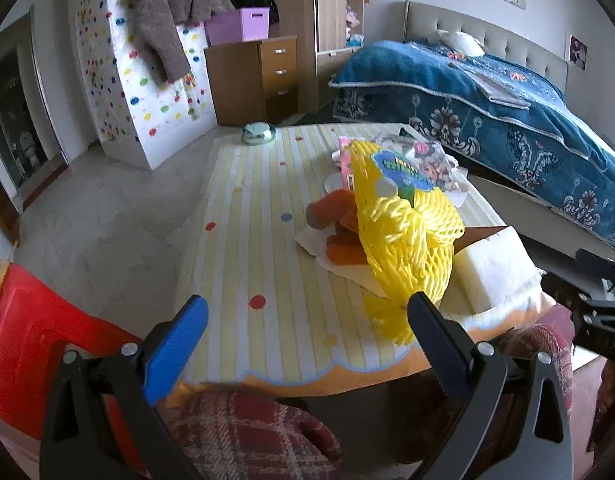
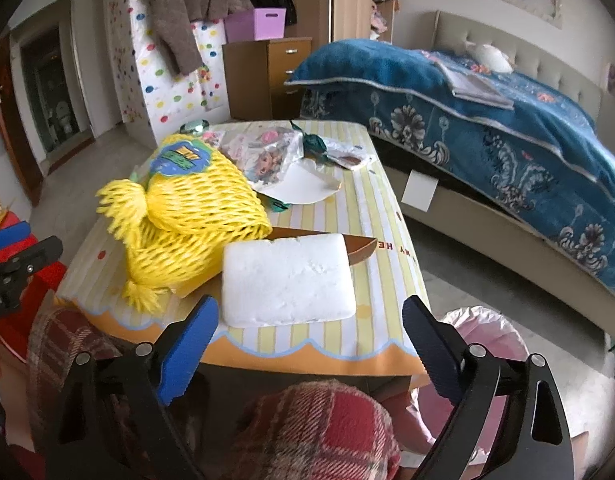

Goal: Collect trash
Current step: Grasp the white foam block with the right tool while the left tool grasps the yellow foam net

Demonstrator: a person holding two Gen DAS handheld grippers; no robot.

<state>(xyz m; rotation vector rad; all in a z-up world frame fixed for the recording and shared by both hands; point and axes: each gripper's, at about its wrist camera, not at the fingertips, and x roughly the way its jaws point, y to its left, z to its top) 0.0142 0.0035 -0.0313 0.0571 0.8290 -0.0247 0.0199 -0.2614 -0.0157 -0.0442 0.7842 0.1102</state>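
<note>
Trash lies on a small striped table point(image 1: 243, 208). Yellow foam fruit netting point(image 1: 403, 236) with a blue-green label sits over orange peel point(image 1: 335, 216) on white paper; it also shows in the right wrist view point(image 2: 191, 204). A white foam block point(image 2: 287, 280) lies on brown card near the front edge, and also shows in the left wrist view point(image 1: 491, 264). Printed wrappers point(image 2: 263, 152) and a white paper sheet point(image 2: 303, 188) lie farther back. My left gripper point(image 1: 307, 320) is open and empty above the table's near edge. My right gripper point(image 2: 311, 320) is open and empty just before the foam block.
A bin lined with a pink bag point(image 2: 487, 332) stands on the floor right of the table. A red plastic stool point(image 1: 31, 340) is at the left. A bed with a blue blanket point(image 2: 487, 120) runs along the right. A small metal tin point(image 1: 258, 133) sits at the table's far edge.
</note>
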